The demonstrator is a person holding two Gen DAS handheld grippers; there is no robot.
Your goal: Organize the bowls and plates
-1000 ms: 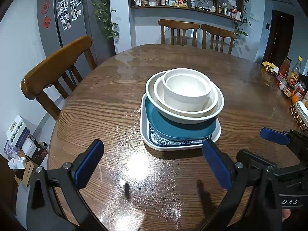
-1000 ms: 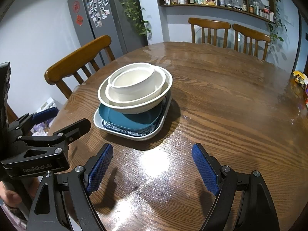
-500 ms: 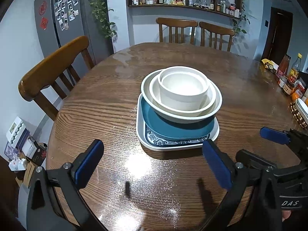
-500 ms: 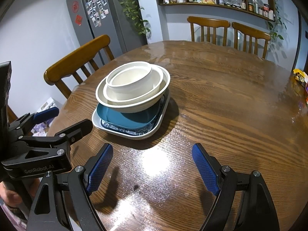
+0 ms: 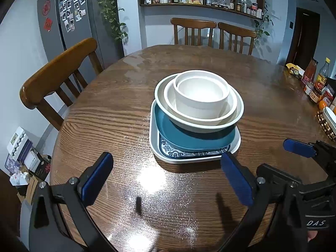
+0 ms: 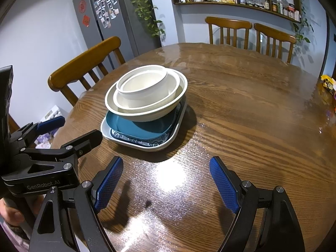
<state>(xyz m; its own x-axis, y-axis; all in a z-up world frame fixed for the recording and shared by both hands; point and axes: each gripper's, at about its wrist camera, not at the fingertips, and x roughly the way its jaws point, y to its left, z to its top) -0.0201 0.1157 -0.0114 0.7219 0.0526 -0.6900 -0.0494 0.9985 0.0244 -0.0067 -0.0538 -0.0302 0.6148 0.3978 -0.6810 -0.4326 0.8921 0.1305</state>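
Standing near the middle of the round wooden counter point(image 5: 117, 113) is one stack of dishes. I count two plates and three bowls. The lowest is a white plate with a blue pattern point(image 5: 189, 154), on it lies a teal plate point(image 5: 189, 136), then a large cream bowl point(image 5: 210, 126), a middle bowl point(image 5: 170, 96) inside it, and a small white bowl point(image 5: 201, 98) on top.

The left tool point(image 5: 168, 174) hangs above the counter just in front of the stack, tilted down, its blue pads point(image 5: 96, 176) wide apart with nothing between them. The right tool point(image 6: 166, 180) hangs beside it to the right, also tilted down, its jaws wide and empty. It touches no dish. A bit of a hand point(image 6: 10, 212) shows in the lower left corner of the right view.

The counter is glossy and reflects a lamp. Three wooden chairs point(image 5: 56, 77) stand around it. Behind are a grey fridge point(image 5: 69, 19) with photos, a hanging plant point(image 5: 109, 6) and a wall shelf point(image 5: 201, 2) with jars. Bottles point(image 5: 315, 79) stand at the right edge.
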